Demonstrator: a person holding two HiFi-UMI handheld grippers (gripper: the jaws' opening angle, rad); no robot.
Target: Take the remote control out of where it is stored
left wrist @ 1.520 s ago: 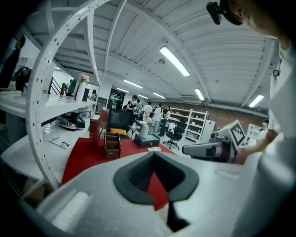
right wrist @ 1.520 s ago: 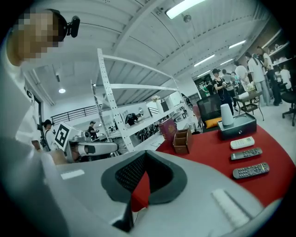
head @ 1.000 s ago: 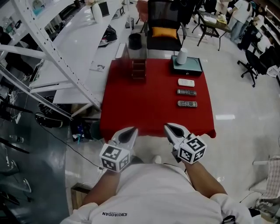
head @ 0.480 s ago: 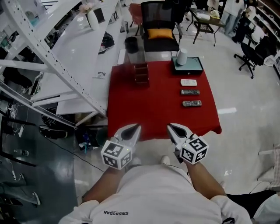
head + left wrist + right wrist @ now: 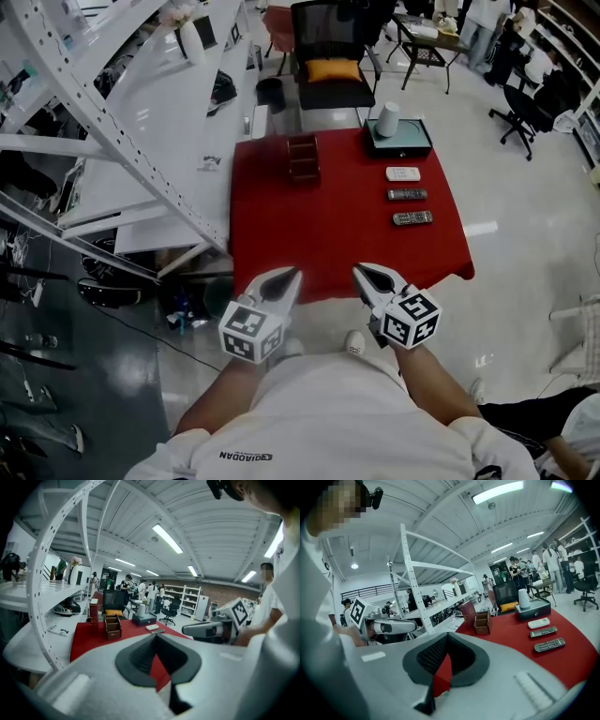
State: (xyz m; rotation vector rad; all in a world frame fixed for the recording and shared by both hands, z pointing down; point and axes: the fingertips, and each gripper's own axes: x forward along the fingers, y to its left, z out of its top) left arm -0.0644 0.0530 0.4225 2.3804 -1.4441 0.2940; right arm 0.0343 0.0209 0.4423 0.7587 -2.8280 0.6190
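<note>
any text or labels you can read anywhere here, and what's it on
"DIAODAN", roughly, seen upside down: white shirt.
Loose sheet: dark print, too small to read.
Remotes: button labels too small to read.
Marker cubes: black-and-white square patterns only, no letters.

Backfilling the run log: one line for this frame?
stage: short of red table, nothing touched | left gripper: shut, empty | right gripper: shut, empty | remotes: three lying on the cloth, right side
</note>
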